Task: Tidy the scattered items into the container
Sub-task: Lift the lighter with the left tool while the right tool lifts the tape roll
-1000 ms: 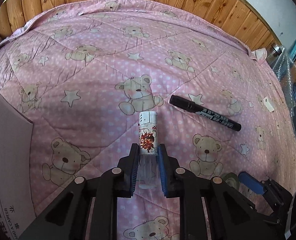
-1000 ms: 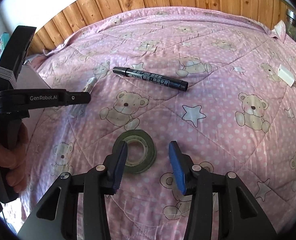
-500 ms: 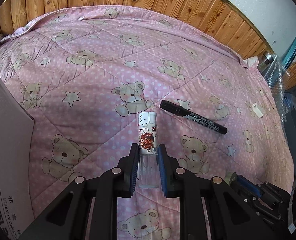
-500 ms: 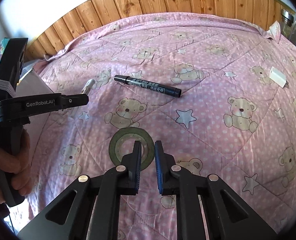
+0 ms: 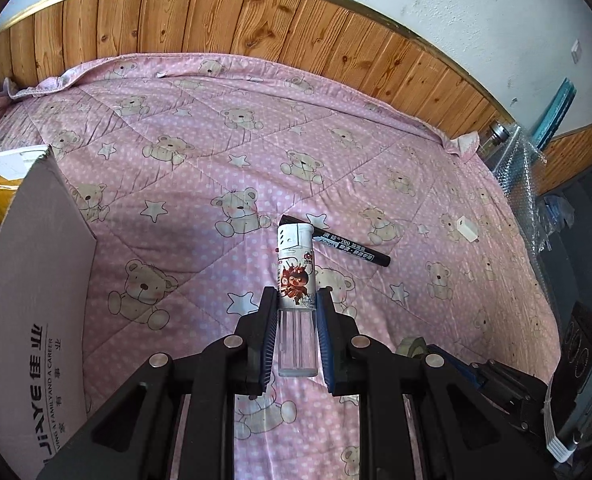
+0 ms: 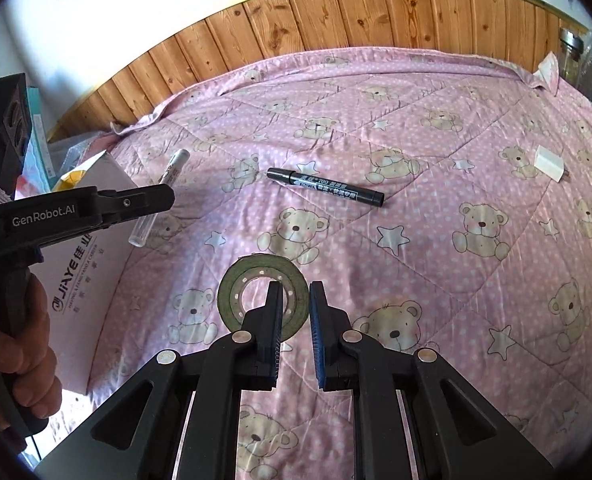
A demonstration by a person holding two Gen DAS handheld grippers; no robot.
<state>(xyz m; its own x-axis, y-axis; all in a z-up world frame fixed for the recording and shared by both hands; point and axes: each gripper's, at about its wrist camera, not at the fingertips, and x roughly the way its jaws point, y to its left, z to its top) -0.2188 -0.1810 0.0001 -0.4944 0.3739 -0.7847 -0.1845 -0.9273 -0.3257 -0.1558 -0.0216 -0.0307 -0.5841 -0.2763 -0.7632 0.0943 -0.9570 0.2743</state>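
We saw a bed covered by a pink quilt (image 5: 200, 184) printed with teddy bears and stars. Behind it ran knotty wood panelling (image 5: 224, 20) with a gold trim strip, under a white wall (image 5: 455, 4). Daylight fell brightly across the bedding.

Left claw (image 5: 296, 304) clamps lighter (image 5: 297, 280) above quilt (image 5: 200, 184); box (image 5: 36, 320) left.
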